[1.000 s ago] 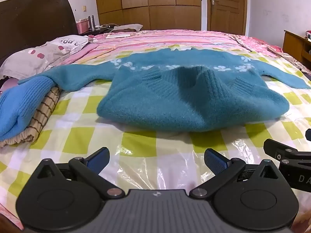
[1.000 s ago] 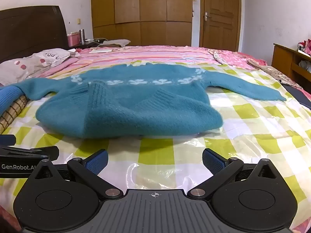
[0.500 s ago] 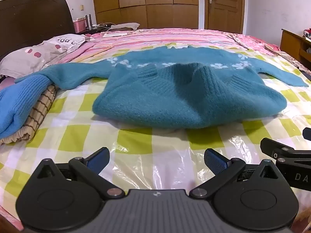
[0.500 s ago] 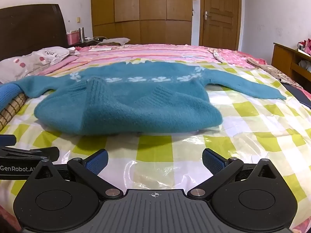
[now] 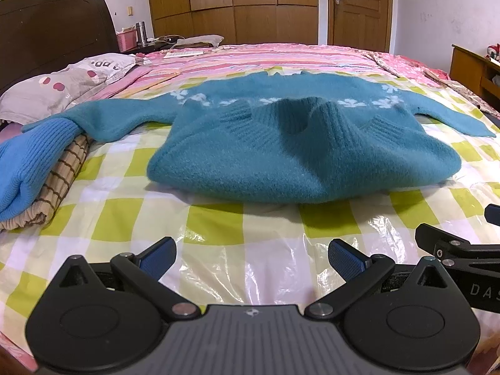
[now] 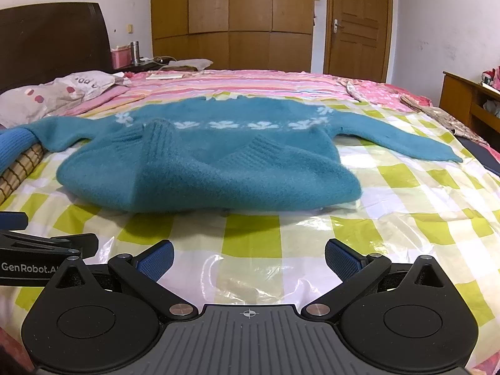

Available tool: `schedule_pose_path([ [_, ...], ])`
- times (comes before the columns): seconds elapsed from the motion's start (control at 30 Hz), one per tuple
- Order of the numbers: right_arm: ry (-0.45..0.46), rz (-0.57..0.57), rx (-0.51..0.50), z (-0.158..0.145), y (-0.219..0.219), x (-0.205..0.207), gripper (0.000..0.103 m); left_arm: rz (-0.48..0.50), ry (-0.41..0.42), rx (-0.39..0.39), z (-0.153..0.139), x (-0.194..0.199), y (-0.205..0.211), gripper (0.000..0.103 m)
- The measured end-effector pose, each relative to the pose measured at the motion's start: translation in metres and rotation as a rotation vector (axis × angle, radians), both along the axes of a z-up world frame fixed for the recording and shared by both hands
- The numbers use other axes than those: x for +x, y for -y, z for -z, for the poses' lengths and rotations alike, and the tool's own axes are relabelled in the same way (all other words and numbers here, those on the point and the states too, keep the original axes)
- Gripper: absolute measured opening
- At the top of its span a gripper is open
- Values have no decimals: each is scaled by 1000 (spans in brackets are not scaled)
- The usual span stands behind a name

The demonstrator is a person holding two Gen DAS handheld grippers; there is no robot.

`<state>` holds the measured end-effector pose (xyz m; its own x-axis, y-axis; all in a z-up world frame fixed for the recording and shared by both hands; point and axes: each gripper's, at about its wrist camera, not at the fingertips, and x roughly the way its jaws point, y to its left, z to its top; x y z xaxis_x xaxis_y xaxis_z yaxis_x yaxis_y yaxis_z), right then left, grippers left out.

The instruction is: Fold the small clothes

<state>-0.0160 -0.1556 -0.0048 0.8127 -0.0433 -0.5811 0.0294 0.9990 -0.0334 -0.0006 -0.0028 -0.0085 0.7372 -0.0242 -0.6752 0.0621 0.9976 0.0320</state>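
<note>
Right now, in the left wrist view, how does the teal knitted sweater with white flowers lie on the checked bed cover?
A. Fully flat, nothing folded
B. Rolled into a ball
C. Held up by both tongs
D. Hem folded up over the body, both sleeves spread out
D: the teal knitted sweater has its ribbed hem turned up over the body, its sleeves stretch left and right, and both tongs, left and right, are open and apart from it.
</note>
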Motion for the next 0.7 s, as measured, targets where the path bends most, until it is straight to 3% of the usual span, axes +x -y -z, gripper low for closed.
schedule_pose_path([
  [0.7,-5,-1,3,1,0,0,102,10,-15,-1,4,1,2,103],
])
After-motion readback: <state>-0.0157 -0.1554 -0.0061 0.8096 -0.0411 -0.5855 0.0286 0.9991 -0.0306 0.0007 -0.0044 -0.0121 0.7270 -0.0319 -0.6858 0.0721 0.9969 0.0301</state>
